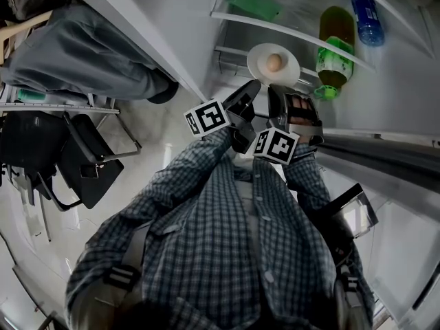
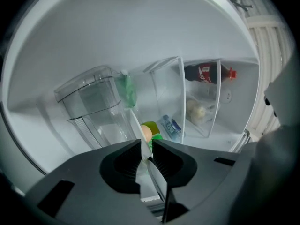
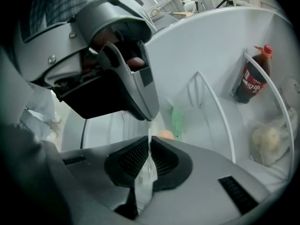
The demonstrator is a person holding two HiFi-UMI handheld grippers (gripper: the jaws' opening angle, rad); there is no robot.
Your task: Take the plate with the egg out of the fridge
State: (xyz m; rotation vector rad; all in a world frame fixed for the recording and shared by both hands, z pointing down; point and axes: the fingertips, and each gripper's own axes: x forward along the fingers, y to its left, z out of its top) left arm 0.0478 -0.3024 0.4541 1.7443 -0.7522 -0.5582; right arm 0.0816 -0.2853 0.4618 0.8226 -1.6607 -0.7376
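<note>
A white plate [image 1: 265, 71] carrying a brown egg [image 1: 274, 62] is held in front of the open fridge's shelves. My left gripper [image 1: 250, 88] is shut on the plate's near left rim, and my right gripper [image 1: 278, 93] is shut on the near rim beside it. In the left gripper view the plate [image 2: 136, 125] runs edge-on between the closed jaws of the left gripper [image 2: 146, 148], with the egg [image 2: 146, 134] just past them. In the right gripper view the right gripper [image 3: 150, 145] clamps the thin rim [image 3: 149, 134]; the egg [image 3: 165, 135] peeks behind, and the left gripper [image 3: 117, 55] looms above.
A green-capped bottle [image 1: 335, 40] and a blue bottle [image 1: 366, 9] lie on the fridge shelves. A cola bottle [image 2: 206, 73] and a bag [image 2: 199, 110] sit in the door bins. Clear drawers [image 2: 93, 107] are at the left. A person in grey trousers [image 1: 82, 53] and a black bag [image 1: 41, 150] are behind on the floor.
</note>
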